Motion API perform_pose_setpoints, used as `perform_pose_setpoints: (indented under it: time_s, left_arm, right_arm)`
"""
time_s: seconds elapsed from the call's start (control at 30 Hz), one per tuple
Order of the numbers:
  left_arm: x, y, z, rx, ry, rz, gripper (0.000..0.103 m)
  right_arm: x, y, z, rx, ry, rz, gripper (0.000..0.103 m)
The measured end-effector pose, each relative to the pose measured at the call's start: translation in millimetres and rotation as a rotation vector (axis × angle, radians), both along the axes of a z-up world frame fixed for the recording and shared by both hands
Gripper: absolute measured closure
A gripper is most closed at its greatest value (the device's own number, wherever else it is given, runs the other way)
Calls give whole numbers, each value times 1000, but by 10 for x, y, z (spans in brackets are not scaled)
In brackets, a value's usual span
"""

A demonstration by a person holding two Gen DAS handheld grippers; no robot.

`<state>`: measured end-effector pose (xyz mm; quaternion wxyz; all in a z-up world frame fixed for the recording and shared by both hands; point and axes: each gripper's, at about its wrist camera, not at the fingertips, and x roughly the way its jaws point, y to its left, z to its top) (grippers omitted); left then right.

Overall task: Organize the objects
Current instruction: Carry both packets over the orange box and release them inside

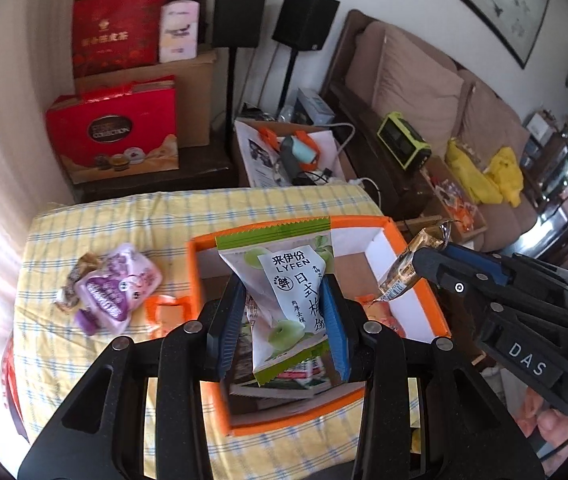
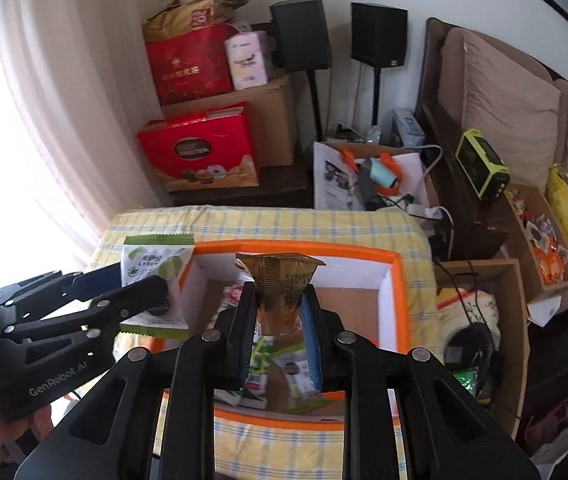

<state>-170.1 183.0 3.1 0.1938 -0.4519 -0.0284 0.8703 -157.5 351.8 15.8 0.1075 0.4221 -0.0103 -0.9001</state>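
My left gripper is shut on a white and green LYFEN snack packet and holds it above the orange-rimmed box. My right gripper is shut on a gold-brown snack packet over the same box. In the left wrist view the right gripper comes in from the right with the gold packet at the box's right wall. In the right wrist view the left gripper holds the green packet at the box's left edge. Several packets lie inside the box.
A purple snack packet and a brown wrapped snack lie on the yellow checked cloth left of the box, with an orange packet by its wall. Red gift boxes, speakers, a sofa and cardboard boxes stand around.
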Motion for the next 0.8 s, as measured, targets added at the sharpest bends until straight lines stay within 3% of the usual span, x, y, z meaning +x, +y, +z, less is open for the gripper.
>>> perform_pose_setpoints:
  time_s: [0.47,0.6,0.8]
  left_arm:
    - [-142,553,-326,-26,-48,-61,64]
    - [-157,521,-332,-28,-54,-50,63]
    - [-183,358,-310,-27,-55,-24,58]
  right_arm:
    - [-183,420,-389,38,-65,-91,79]
    - [-231,508,-465,6,-86,-102,62]
    - [-217,515,-456,-1,-83,-106,61]
